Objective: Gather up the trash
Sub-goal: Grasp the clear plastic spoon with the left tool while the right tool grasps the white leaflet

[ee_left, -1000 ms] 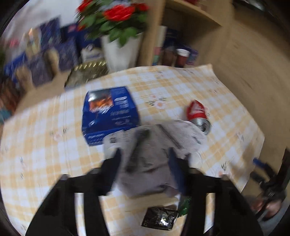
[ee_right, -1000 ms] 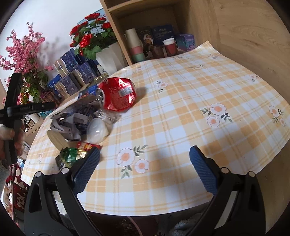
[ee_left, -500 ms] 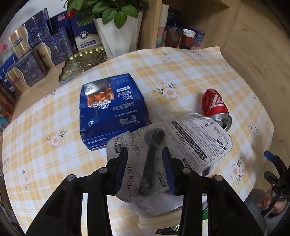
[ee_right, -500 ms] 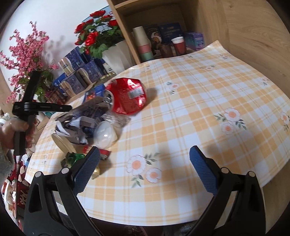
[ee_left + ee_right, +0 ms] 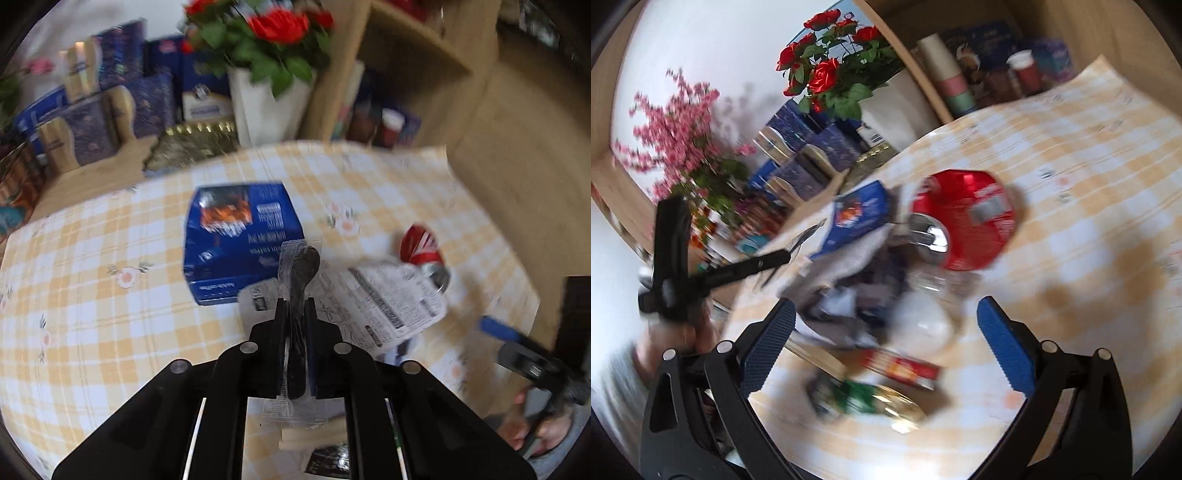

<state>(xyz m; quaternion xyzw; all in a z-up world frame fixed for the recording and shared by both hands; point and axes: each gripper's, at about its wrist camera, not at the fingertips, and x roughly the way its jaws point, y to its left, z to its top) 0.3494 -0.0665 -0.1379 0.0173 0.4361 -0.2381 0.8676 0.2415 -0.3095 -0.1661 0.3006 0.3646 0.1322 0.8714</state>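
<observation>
On a desk (image 5: 92, 258) under a yellow checked cloth, the left gripper (image 5: 295, 314) has its jaws pinched on a clear-wrapped black plastic spoon (image 5: 301, 271) lifted from the litter pile, while the right gripper (image 5: 886, 343), jaws spread, hovers over a crushed red can (image 5: 964, 218) and wrappers, seemingly ready to gather more.

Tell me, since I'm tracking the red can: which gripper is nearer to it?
Right. The right gripper hangs open just short of the crushed red can; the left gripper, shut on a wrapped plastic spoon, sits off to its side.

Wooden shelf (image 5: 417, 66) behind checked tablecloth (image 5: 92, 295), white wall (image 5: 701, 48).
</observation>
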